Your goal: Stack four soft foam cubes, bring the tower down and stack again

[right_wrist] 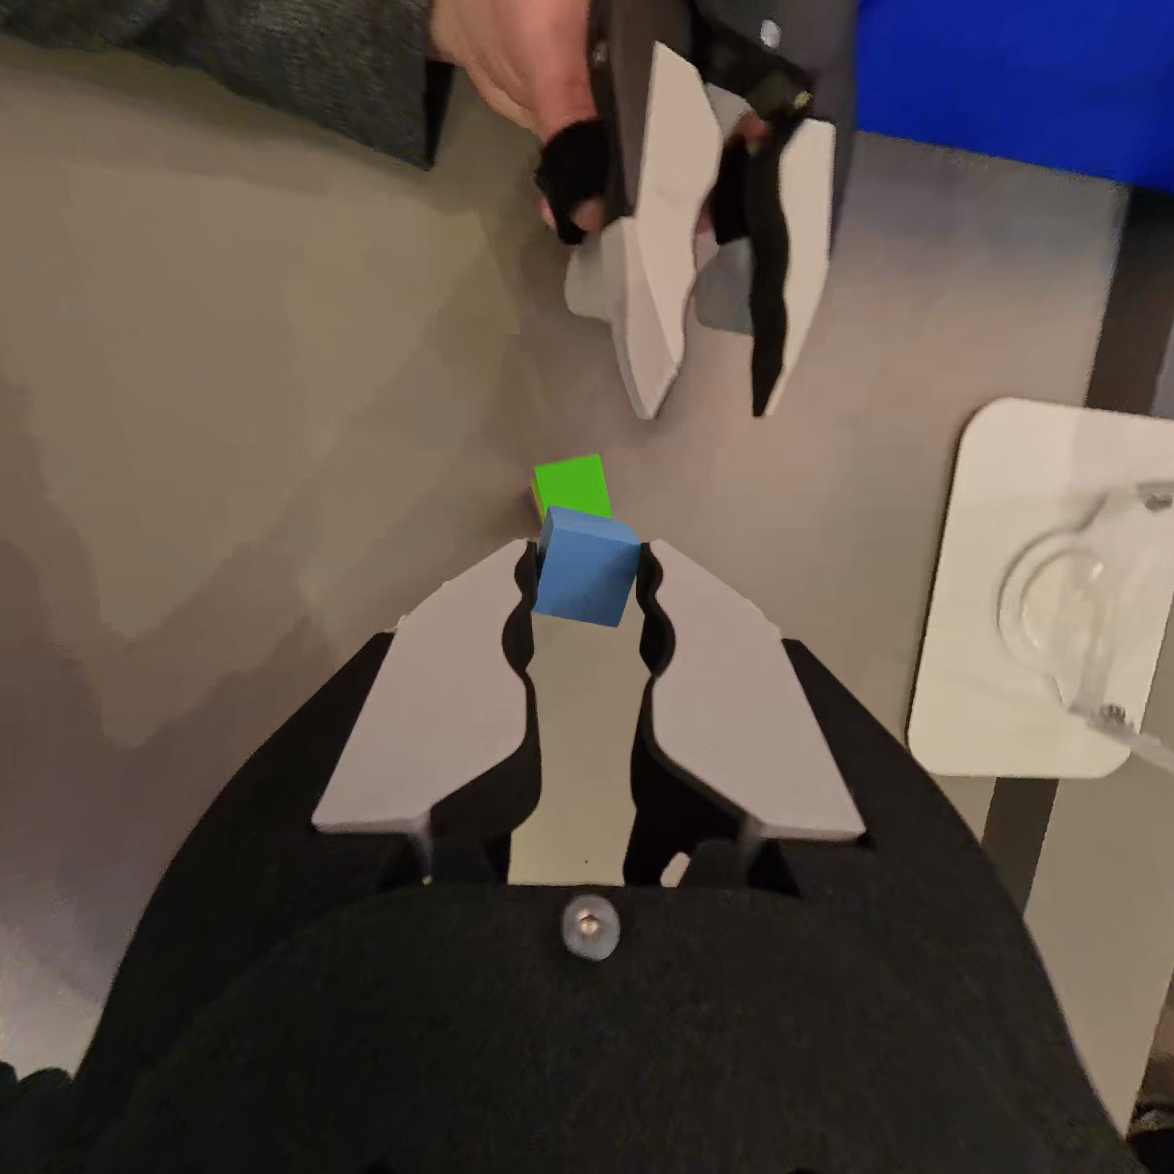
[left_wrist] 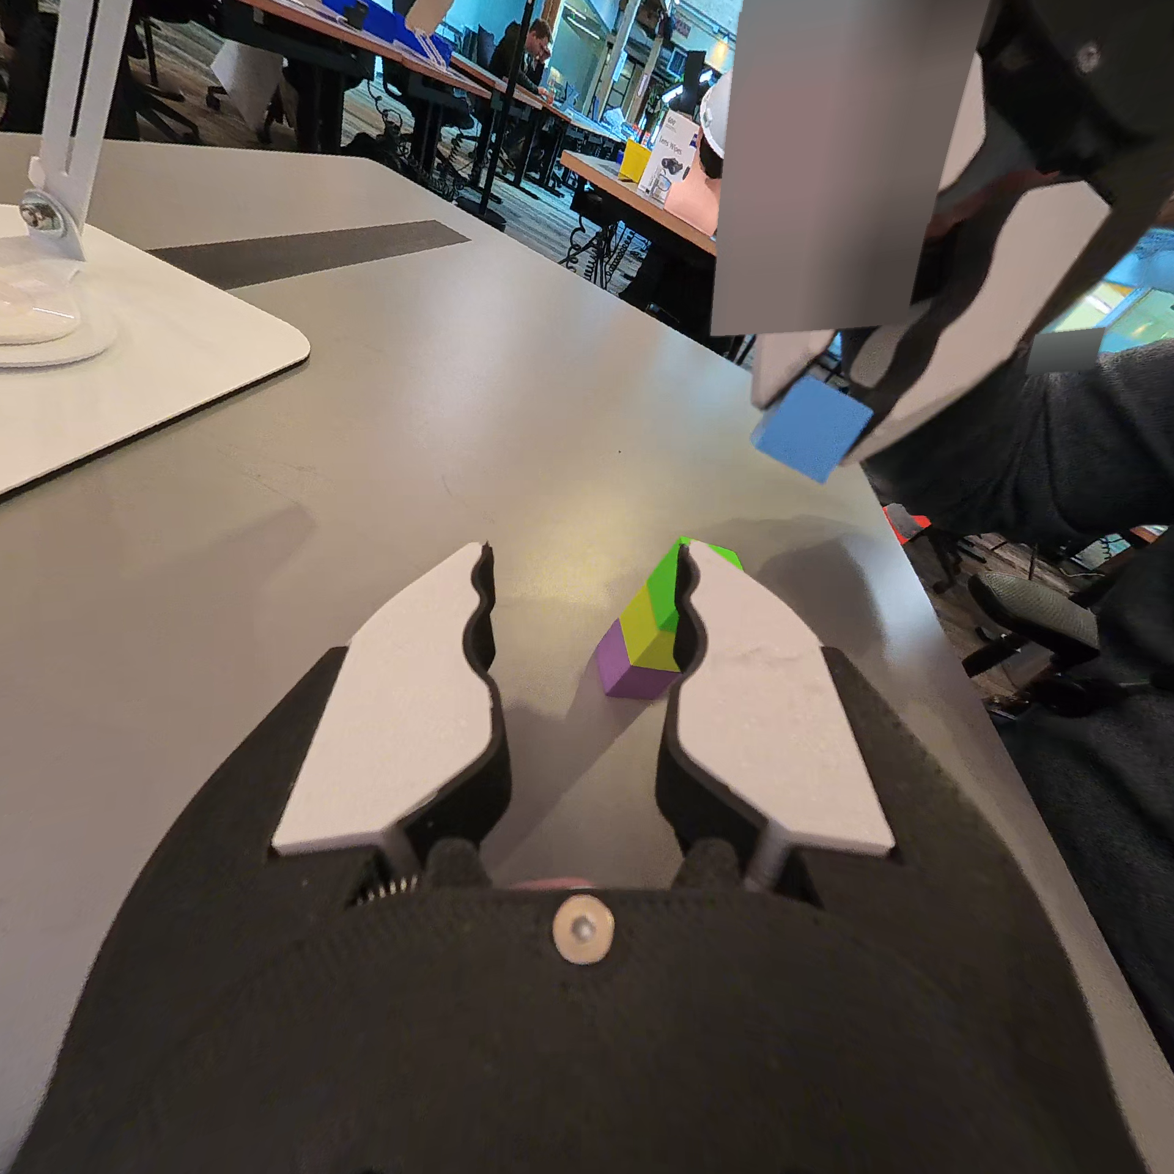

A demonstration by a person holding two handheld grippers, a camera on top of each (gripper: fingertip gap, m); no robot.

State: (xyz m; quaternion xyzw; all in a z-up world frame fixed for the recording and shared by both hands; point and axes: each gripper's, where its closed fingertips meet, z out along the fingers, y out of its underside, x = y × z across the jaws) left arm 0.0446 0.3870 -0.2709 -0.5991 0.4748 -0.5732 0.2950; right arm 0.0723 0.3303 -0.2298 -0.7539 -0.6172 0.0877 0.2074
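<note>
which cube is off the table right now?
The blue cube, held in the air in the right gripper's jaws. Purple, yellow and green sit stacked.

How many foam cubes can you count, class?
4: purple cube on the table, yellow cube on it, green cube on top, and blue cube in the right gripper's jaws. None appears hidden.

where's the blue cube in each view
Left wrist view: blue cube at upper right, above the table, held in the right gripper's jaws.
Right wrist view: just above centre, blue cube pinched at the tips of that view's own jaws.
Shared landmark: the green cube topping the stack, below the blue one in the left view and just beyond it in the right.
</note>
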